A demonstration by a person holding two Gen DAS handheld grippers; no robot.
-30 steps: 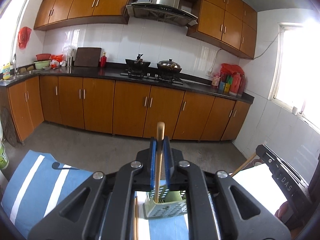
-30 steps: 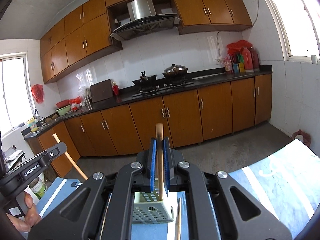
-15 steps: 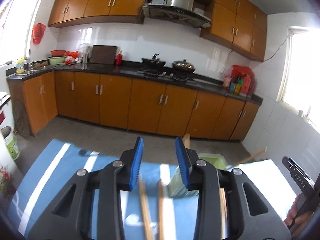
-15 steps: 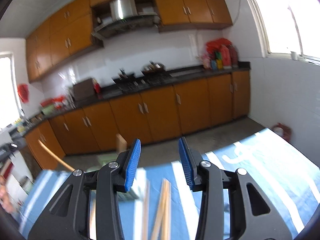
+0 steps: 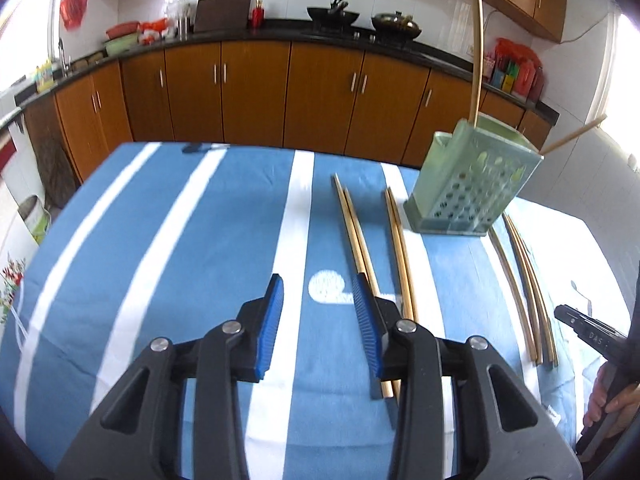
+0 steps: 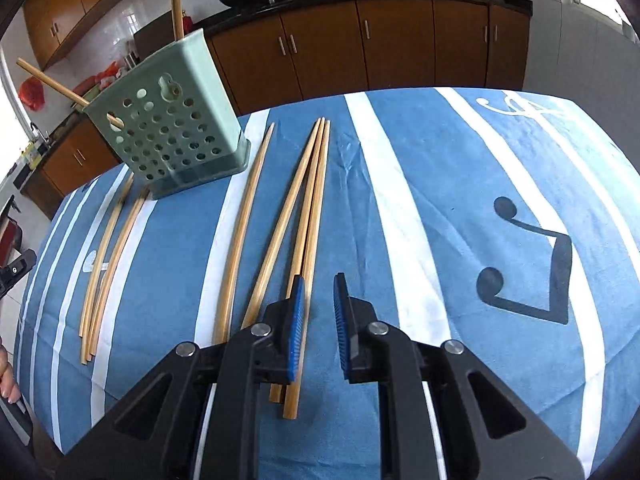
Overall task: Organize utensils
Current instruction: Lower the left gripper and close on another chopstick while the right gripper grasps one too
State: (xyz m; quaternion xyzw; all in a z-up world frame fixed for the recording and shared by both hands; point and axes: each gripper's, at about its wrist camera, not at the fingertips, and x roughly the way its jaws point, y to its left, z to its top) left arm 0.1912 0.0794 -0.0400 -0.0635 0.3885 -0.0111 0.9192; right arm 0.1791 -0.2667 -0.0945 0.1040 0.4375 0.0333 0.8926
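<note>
Chopsticks: loose wooden sticks lie flat on blue/white striped cloth (image 5: 200, 240), all placed rel. to the pale green perforated holder (image 5: 472, 184) standing on the cloth; 2 sticks already in holder, one near-upright (image 5: 477, 48), one leaning out over its rim (image 5: 576, 136).

Left wrist view: pair of chopsticks (image 5: 356, 236) left of holder, near it; second pair (image 5: 398, 248) between that pair and holder, far ends just beside the holder's base; bundle of ~3 (image 5: 524, 292) on holder's right, running from its base toward the camera.

Left gripper (image 5: 318, 292): jaws apart, nothing between the blue pads, only cloth shows in the gap; right pad sits over the near part of the pair left of holder, contact can't tell; jaws have just been opening over the last sec.

Right wrist view: holder (image 6: 168, 120) upper left; single stick (image 6: 244, 232) just right of its base; group of 3 (image 6: 304, 216) further right, far tips bunched; more sticks (image 6: 108, 248) on holder's left.

Right gripper (image 6: 319, 292): narrow gap, pads not pressing anything; jaws have just been closing, empty; left pad overlaps the near end of the 3-group, touch or not can't tell; music-note print on cloth (image 6: 528, 256) well right of holder.

Other gripper's tip and a hand (image 5: 608, 400) at the right edge of the left view, well clear of holder.
</note>
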